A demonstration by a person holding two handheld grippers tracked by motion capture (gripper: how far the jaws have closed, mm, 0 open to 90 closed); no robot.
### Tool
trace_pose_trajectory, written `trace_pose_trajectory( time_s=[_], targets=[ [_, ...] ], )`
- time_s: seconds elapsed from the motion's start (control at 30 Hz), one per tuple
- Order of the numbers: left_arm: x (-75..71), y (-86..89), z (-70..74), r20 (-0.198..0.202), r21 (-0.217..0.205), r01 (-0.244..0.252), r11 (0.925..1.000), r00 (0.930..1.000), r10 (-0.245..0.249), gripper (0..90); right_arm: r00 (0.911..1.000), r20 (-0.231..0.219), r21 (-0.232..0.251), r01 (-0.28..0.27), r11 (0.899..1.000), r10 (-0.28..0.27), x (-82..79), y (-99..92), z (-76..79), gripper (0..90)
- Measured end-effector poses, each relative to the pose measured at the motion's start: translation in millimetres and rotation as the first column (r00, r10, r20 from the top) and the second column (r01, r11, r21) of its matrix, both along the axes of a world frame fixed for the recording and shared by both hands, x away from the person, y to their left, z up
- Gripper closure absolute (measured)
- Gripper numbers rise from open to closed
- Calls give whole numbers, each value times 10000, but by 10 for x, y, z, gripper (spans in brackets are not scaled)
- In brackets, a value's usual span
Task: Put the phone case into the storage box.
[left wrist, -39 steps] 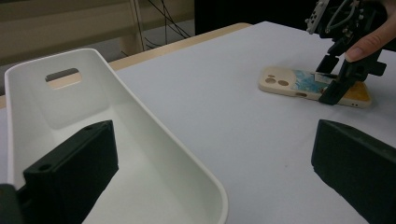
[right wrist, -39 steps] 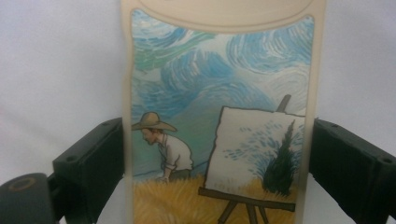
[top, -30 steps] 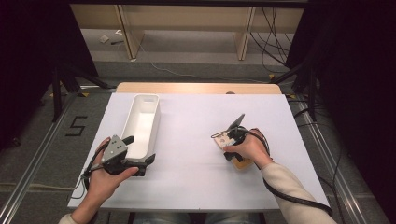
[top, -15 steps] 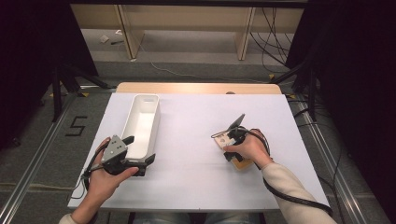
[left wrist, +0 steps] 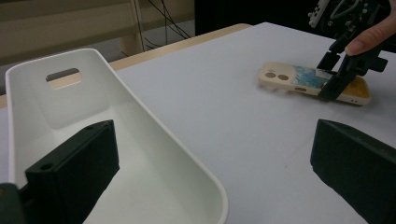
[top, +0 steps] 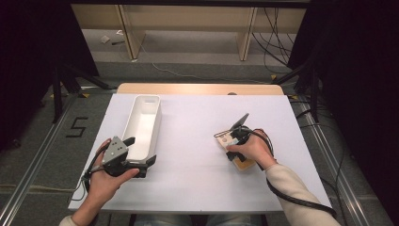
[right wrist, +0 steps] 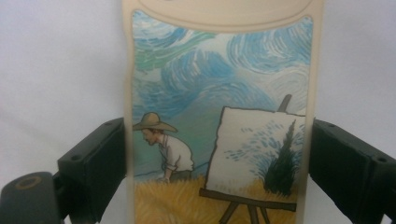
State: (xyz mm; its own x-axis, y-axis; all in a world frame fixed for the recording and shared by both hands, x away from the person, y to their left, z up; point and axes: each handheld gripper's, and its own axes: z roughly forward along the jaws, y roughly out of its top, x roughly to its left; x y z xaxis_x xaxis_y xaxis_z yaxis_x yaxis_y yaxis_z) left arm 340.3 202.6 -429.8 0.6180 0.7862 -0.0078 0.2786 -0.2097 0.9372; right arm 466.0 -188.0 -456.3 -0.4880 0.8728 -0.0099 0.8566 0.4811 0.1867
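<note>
nearby, a white tray sat left, its rim between the wide-open left gripper's jaws. the right gripper clasped the painted phone case's 2 edges.

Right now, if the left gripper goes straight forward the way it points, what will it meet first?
Probably the white bin: its right wall runs between the left gripper's open jaws, so that wall comes first. The phone case lies farther off, to the right of that line.
</note>
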Motion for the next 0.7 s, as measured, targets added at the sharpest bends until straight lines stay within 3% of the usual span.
trace_pose_trajectory(
  time_s=[0.3,0.33,0.63,0.7],
  targets=[
    [-1,4,-1,-10,-33,-12,10000,10000,12,8,9982,601,414,-10,9991,-15,-26,-28,125,113],
    [-1,4,-1,-18,-36,-14,10000,10000,14,8,9955,948,536,-103,9985,52,-35,-38,143,113],
    [-1,7,0,0,-61,-39,10000,10000,39,8,9850,1721,1291,-114,9916,-111,-64,-76,264,113],
    [-3,8,2,10,-59,-42,10000,10000,42,8,9774,2110,1613,-229,9866,-118,-72,-99,290,113]
  ],
)
